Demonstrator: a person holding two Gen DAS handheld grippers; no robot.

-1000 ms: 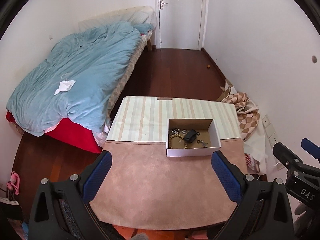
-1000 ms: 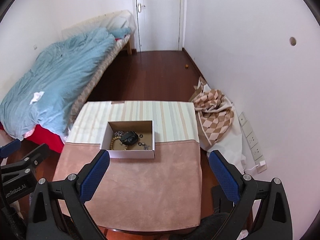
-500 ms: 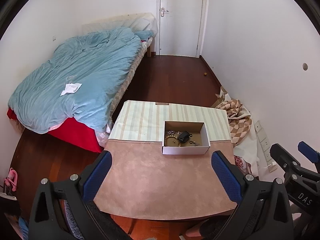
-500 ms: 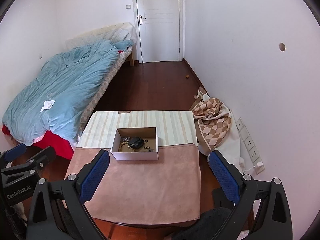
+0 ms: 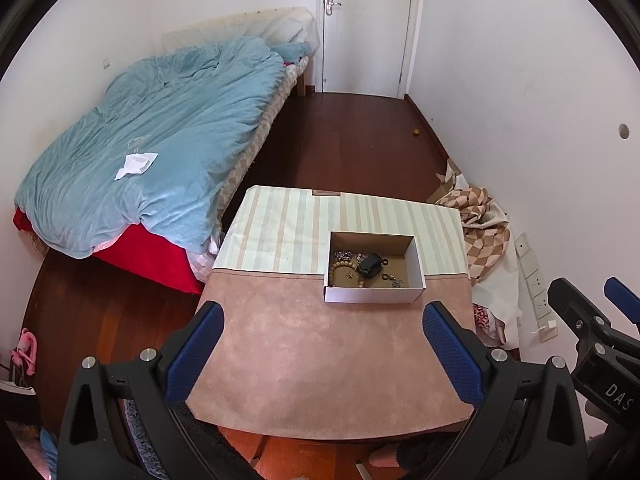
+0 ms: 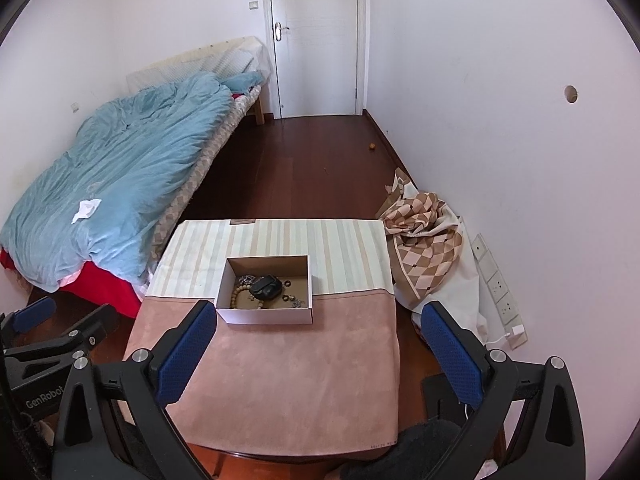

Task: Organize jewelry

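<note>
The cardboard box [image 5: 374, 268] holds all the jewelry: a bead bracelet [image 5: 347, 270] along its bed-side end, a dark pouch-like item [image 5: 370, 267] touching the beads at the middle, a tangle of chain [image 5: 345, 255] toward the box's far corner, and small rings [image 5: 387, 277] on the box floor toward its other end. The box sits on the worktop [image 5: 320, 352] right where the striped cloth [image 5: 280, 240] meets the pink suede-like mat.

Over the last second both cameras have pulled back and risen: the box looks smaller and farther off than it did, and more of the floor and door beyond it shows. That reads as a retreat from the box, not an approach, so either the sorting has not started or the jewelry has already been gathered in.

The left tongs [image 5: 322, 354] hang released, jaws spread wide, over the mat's near edge, well short of the box. The right tongs [image 6: 320, 354] are likewise spread and empty, equally far back, with the box ahead of them toward their left finger.
</note>
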